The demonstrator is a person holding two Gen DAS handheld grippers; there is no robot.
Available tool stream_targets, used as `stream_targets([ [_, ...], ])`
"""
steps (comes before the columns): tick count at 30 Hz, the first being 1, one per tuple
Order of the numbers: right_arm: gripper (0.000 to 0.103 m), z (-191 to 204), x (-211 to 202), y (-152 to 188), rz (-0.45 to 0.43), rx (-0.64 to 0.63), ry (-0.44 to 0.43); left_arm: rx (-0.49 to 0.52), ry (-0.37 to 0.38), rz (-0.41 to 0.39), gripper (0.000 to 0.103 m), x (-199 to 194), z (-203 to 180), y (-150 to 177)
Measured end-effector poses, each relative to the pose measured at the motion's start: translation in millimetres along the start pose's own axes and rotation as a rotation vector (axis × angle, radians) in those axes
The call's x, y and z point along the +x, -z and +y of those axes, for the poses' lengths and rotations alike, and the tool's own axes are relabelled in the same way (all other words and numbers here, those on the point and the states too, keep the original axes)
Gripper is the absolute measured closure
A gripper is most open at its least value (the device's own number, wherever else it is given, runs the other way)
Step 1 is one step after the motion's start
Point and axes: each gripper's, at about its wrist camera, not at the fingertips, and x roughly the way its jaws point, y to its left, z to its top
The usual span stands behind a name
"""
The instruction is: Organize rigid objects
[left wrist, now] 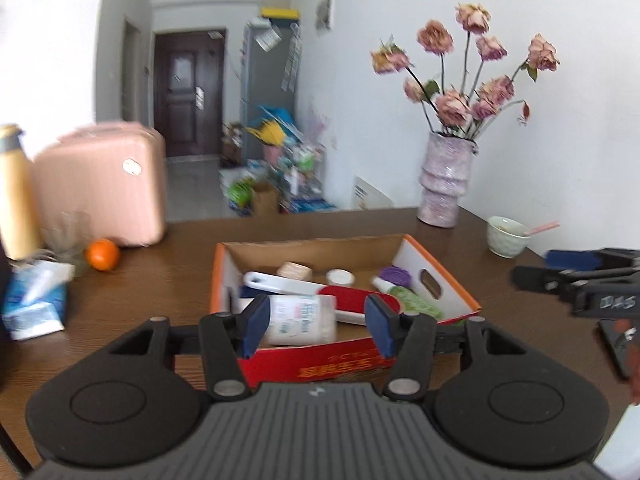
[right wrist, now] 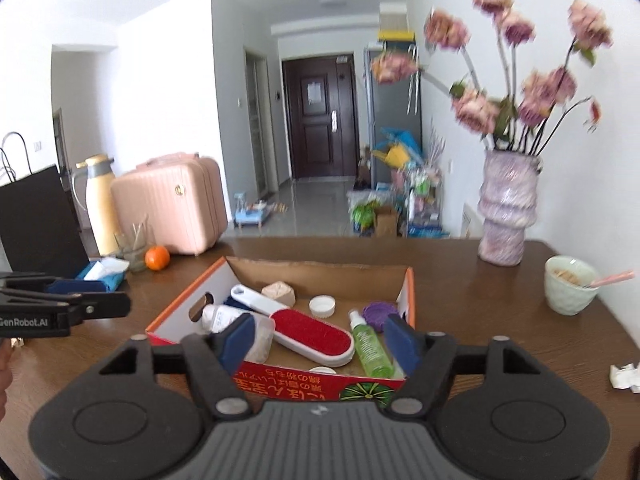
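Both claws, left gripper (left wrist: 316,322) and right gripper (right wrist: 320,340), hung open and empty above the cardboard box (right wrist: 408,292), its items gathered inside.

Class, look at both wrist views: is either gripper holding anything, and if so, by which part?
Nothing is held. The left gripper and the right gripper both stand open above the near edge of the cardboard box, pads touching nothing.
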Motion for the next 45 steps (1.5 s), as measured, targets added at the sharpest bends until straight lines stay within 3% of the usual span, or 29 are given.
stream_targets([
  [4, 0.022, 8, -34, 14, -0.086, -0.008, 0.013, 0.035, -0.069, -0.082, 0.037, -37, -3, 16],
  [6, 0.019, 13, -50, 23, -0.133, -0.02, 0.023, 0.044, -0.095, -0.135, 0.02, -56, -4, 26],
  [10, 0.009, 27, -83, 45, -0.243, -0.05, 0.029, 0.055, -0.15, -0.259, 0.0, -85, -9, 47],
  [12, 0.002, 34, -97, 56, -0.293, -0.065, 0.02, 0.058, -0.175, -0.284, 0.0, -96, -11, 58],
  [17, 0.0, 50, -116, 77, -0.352, -0.094, 0.028, 0.015, -0.165, -0.276, 0.0, -110, -9, 73],
  [34, 0.0, 57, -127, 116, -0.32, -0.046, 0.046, 0.015, -0.174, -0.269, 0.0, -134, -9, 108],
  [38, 0.0, 63, -148, 134, -0.313, -0.062, 0.049, 0.005, -0.175, -0.285, 0.0, -163, -14, 132],
  [45, 0.0, 85, -199, 187, -0.262, -0.132, 0.016, 0.0, -0.227, -0.217, 0.0, -205, -18, 191],
])
